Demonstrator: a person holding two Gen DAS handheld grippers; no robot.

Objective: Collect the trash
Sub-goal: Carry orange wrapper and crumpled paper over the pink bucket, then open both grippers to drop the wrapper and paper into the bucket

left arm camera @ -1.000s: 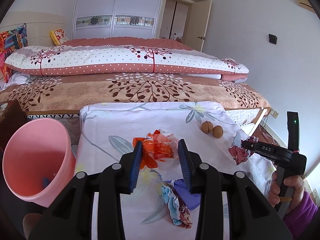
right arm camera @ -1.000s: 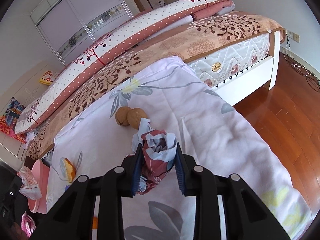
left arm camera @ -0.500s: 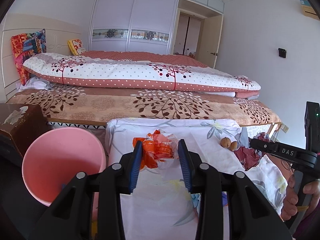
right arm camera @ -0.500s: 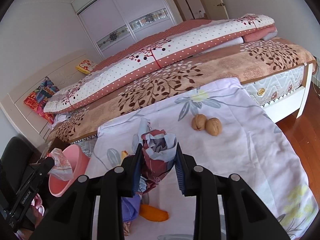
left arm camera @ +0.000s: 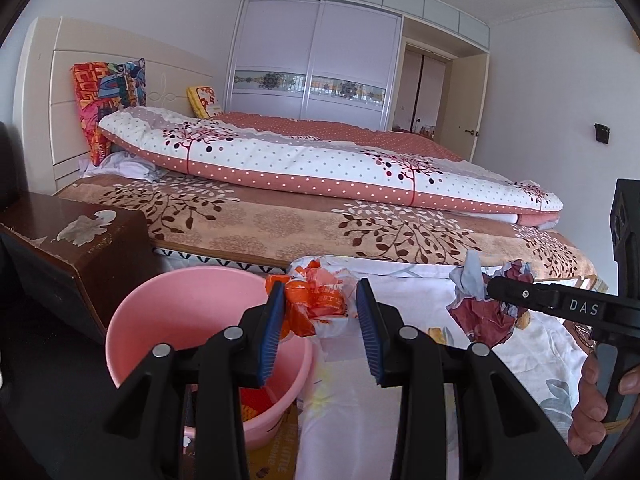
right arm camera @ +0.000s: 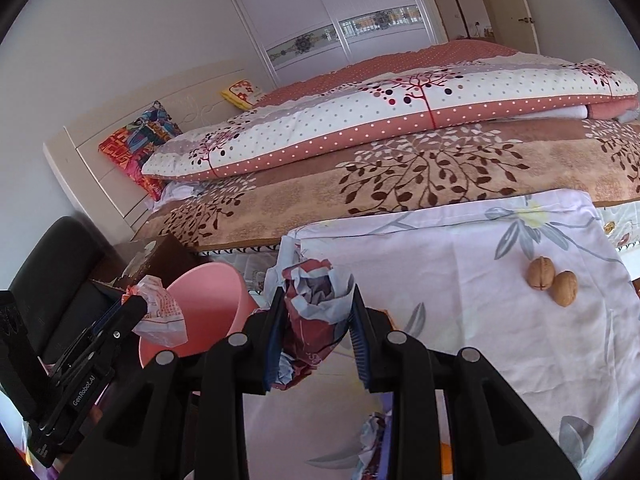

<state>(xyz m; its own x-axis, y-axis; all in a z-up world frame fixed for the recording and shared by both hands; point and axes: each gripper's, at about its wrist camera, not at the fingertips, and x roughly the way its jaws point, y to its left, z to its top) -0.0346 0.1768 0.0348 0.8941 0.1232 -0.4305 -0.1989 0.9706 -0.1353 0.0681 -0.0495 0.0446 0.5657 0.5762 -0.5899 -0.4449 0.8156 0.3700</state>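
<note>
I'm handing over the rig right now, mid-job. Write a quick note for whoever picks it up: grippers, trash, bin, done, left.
Left gripper: jaws shut on an orange-and-white wrapper, at the rim of the pink bin.
Right gripper: jaws shut on a crumpled red-and-blue paper, above the floral cloth, short of the bin.
Done: both pieces lifted; some orange trash already sits in the bin.
Left: drop both loads in, then pick up the crumpled scrap on the cloth. Two walnuts also lie there; whether they count as trash is unclear.
</note>
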